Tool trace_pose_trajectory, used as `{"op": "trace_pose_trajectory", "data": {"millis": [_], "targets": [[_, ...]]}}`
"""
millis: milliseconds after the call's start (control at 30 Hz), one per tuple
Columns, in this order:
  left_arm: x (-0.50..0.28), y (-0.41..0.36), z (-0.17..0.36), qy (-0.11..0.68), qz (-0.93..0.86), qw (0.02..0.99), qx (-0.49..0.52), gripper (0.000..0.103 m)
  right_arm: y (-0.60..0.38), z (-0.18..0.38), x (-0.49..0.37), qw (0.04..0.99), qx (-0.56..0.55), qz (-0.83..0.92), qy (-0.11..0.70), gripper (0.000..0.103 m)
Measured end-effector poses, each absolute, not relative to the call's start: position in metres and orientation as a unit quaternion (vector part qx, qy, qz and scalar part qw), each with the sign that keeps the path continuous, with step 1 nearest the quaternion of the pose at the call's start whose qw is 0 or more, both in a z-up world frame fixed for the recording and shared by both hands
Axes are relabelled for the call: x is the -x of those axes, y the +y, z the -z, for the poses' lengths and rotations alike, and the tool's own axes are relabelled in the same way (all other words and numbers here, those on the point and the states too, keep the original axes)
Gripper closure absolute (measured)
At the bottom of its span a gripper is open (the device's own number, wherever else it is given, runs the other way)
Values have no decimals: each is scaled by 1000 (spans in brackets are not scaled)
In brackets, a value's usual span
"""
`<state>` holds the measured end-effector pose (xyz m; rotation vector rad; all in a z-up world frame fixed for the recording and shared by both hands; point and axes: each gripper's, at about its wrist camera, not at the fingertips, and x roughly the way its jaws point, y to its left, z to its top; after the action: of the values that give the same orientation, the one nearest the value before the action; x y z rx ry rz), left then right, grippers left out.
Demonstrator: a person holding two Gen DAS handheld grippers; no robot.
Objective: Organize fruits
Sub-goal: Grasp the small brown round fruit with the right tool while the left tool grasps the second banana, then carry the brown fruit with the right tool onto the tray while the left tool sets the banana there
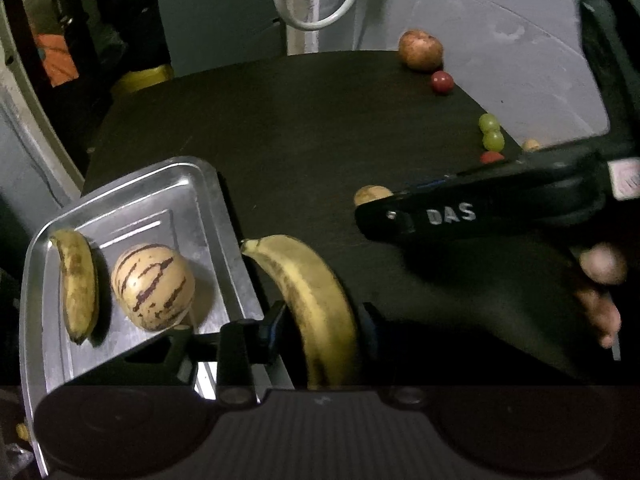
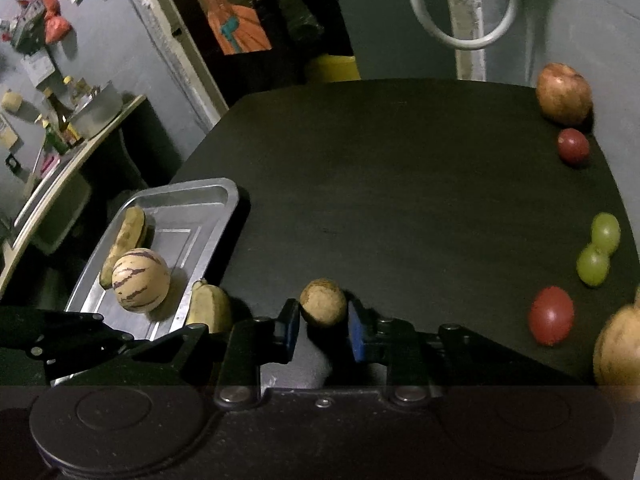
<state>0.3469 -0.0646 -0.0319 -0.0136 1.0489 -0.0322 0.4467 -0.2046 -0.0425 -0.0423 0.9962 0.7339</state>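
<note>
A spotted banana (image 1: 316, 312) sits clamped between the jaws of the left gripper (image 1: 320, 330) on a dark table (image 1: 304, 128), its stem tip just beside the rim of a metal tray (image 1: 224, 216) at about ten o'clock from the fruit. Inside the tray lie a second banana (image 1: 78, 284) and, to its right, a striped melon (image 1: 153, 286), the two close together. At the right gripper (image 2: 323, 326), a small round brown fruit (image 2: 323, 302) sits between the blue pads (image 2: 357, 330), the jaws drawn narrow around it; the left pad appears to touch it, and whether the right one presses on it cannot be told. Along the table's edge from one to four o'clock sit a pomegranate (image 2: 564, 94), a small dark-red fruit (image 2: 573, 146), two green grapes (image 2: 599, 249) touching each other, a red tomato (image 2: 551, 315) and part of a large tan fruit (image 2: 618, 348). A white ring (image 2: 462, 4) hangs on the grey wall behind.
</note>
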Motion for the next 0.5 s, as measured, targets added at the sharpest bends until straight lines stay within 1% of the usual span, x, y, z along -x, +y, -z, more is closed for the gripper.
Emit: {"op": "trace_pose_trajectory", "data": {"millis": [233,400,500], "targets": [[-353,-58,33,518,4,854,49,63,-228,36,-427,830,-10,-320,457,75],[-355,-64,34,519,0,854,30,65,-245,29,-409,842,-28,-301,447,75],[-355,-66,34,522,10,852,44,66,-255,26,-399,847,-36,-291,443,75]]}}
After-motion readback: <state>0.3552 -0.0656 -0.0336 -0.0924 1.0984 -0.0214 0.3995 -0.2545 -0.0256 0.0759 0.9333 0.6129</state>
